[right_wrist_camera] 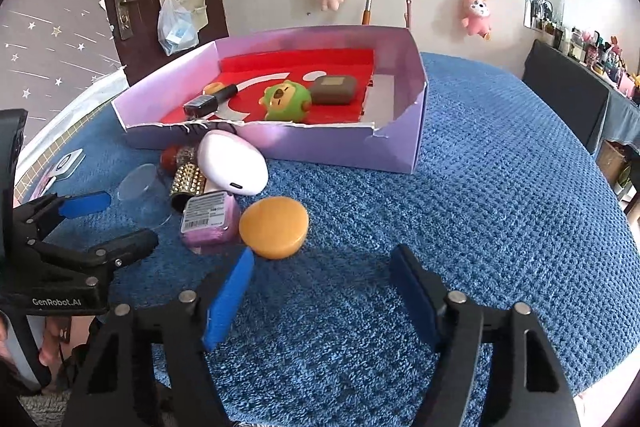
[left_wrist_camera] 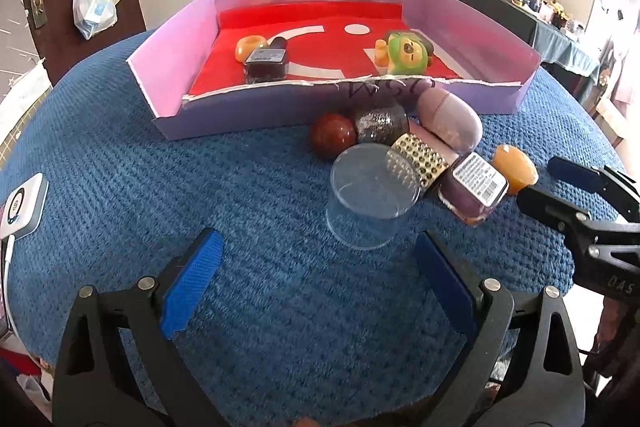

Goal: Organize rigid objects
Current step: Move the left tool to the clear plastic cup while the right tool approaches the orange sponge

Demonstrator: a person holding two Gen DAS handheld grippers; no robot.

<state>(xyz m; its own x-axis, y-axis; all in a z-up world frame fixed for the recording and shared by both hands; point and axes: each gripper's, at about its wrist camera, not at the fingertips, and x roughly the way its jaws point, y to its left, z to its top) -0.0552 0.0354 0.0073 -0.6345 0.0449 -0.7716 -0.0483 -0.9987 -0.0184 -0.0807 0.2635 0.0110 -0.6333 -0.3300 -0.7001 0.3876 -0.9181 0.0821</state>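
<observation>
Orange puck [right_wrist_camera: 274, 227] beside gaping right gripper [right_wrist_camera: 320, 303].

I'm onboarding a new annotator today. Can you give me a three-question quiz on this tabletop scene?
1. True or false: the green toy lies inside the purple box.
2. Which is nearest the right hand-held gripper? A) clear cup B) orange puck C) white oval case
3. Fill in: both hand-held grippers, including the left, are ____.

Key: 1 true; 2 B; 3 open
</observation>
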